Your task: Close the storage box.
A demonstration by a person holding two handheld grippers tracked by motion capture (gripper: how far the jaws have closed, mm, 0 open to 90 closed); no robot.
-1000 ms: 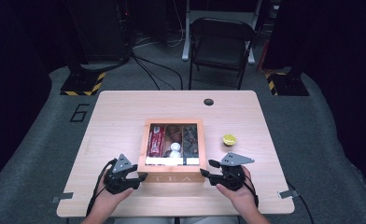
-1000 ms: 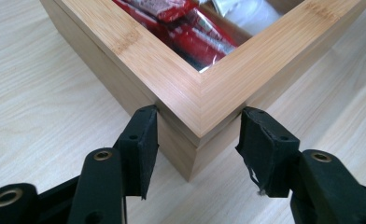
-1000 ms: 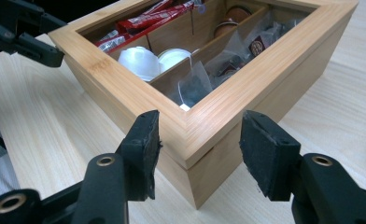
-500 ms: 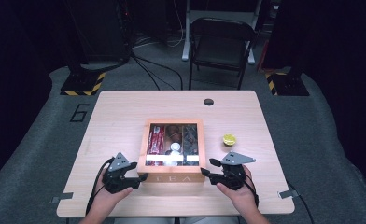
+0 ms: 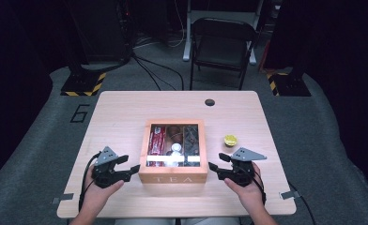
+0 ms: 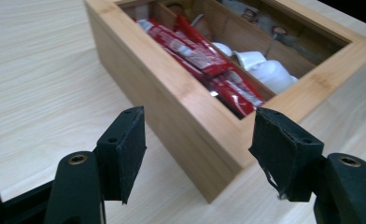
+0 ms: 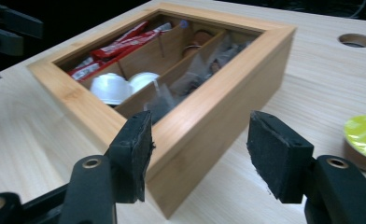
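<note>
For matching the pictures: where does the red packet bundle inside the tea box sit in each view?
High view: red packets fill the left compartment of the tea box, mid-table.
Left gripper view: red packets run diagonally at upper centre, just behind the box's near wall.
Right gripper view: red packets lie upper left, in the far compartment.
Shared landmark: the white cups beside them.

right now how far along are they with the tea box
Done: the tea box sits closed with packets under its glass lid. In hand: both tongs, left and right, flank its front corners, jaws having just opened, gripping nothing. Left: the yellow-green capsule lies outside, likely yet to go in.
</note>
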